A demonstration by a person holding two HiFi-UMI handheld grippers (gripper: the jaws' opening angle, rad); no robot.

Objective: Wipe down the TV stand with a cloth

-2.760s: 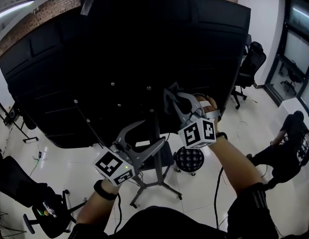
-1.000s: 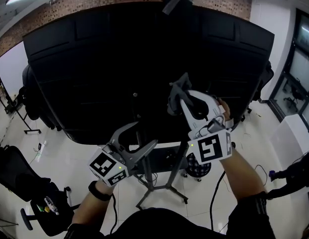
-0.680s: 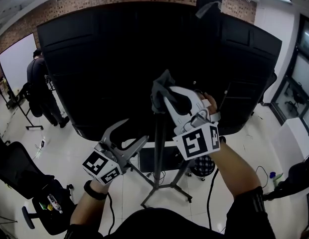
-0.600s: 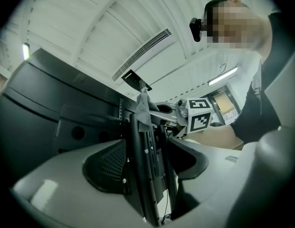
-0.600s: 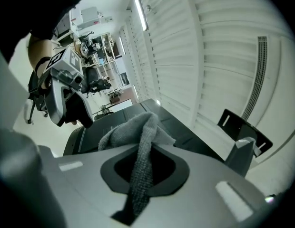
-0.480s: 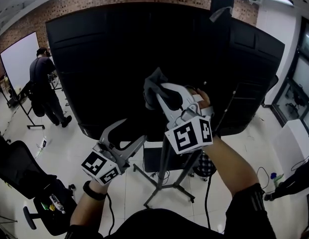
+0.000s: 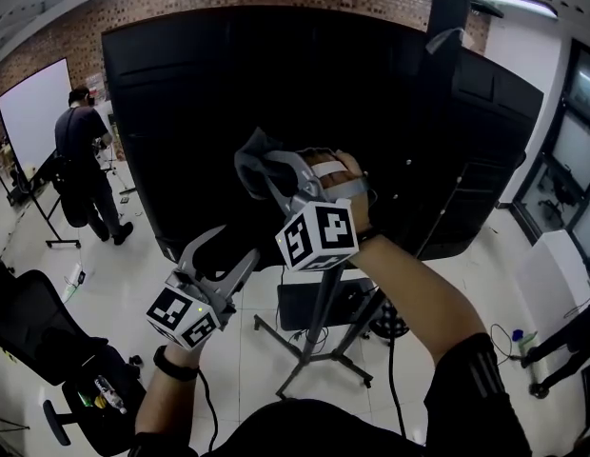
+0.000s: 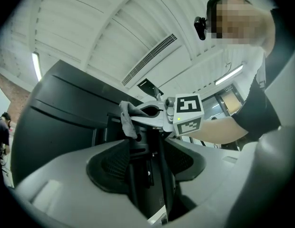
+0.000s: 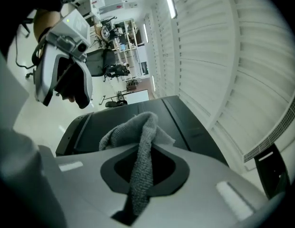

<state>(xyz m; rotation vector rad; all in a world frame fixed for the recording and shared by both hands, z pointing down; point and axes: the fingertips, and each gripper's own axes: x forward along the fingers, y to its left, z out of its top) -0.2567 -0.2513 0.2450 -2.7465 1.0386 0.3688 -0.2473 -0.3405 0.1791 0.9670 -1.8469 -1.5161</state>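
Head view: the right gripper [image 7: 260,167] holds a grey cloth [image 7: 249,150] up by the black back of the TV [image 7: 181,93]; whether it touches is hard to tell. The stand [image 7: 319,336] below is partly hidden by the arm [image 7: 419,293].

Left gripper view: the left gripper [image 8: 146,148] has just closed, with nothing between its jaws.

Right gripper view: the jaws pinch the cloth, its lower end cut off.
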